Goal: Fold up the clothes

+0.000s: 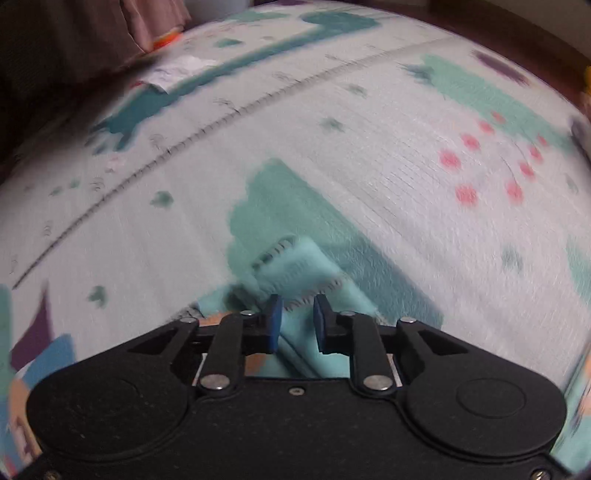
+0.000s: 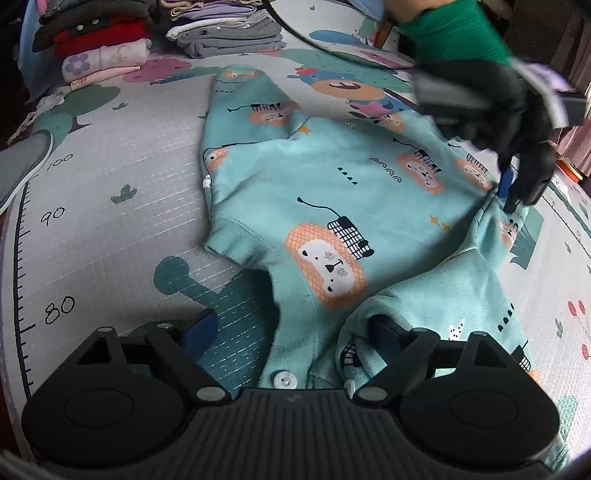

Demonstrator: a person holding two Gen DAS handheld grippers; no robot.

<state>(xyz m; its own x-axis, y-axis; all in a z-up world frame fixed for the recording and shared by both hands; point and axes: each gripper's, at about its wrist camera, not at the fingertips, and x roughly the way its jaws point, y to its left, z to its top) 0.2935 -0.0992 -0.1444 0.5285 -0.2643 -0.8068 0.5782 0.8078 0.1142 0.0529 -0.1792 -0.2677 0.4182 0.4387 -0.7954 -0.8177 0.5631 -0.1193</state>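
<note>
A teal baby garment (image 2: 332,206) printed with orange-maned lions lies spread on a patterned play mat (image 2: 110,206), its front up and one sleeve reaching toward the far stacks of clothes. A white button (image 2: 283,379) sits on the garment's near edge, just in front of the right gripper's body. The near right part of the garment is bunched into a raised fold (image 2: 436,295).

The right gripper (image 2: 295,332) hovers low over the garment's near edge with its jaws spread wide; one blue pad stands over bare mat beside the garment, the other is tucked against the bunched fold. Nothing is pinched between them.

At the garment's far right edge the left gripper (image 2: 508,192) points down at the cloth, carried by a hand in a black glove (image 2: 509,110) with a green sleeve (image 2: 454,29) above it. In the left wrist view, which is blurred, the left gripper's (image 1: 297,317) blue pads stand a narrow gap apart, with a corner of the teal garment (image 1: 295,266) lying just beyond and below them; the pads do not appear to press on it.

Beyond the garment, at the mat's far edge, stand a pile of folded clothes in red, dark and pink (image 2: 96,44) and a second pile in grey and lilac (image 2: 229,33). To the garment's left the mat bears a printed height ruler (image 2: 55,214) with numerals.
</note>
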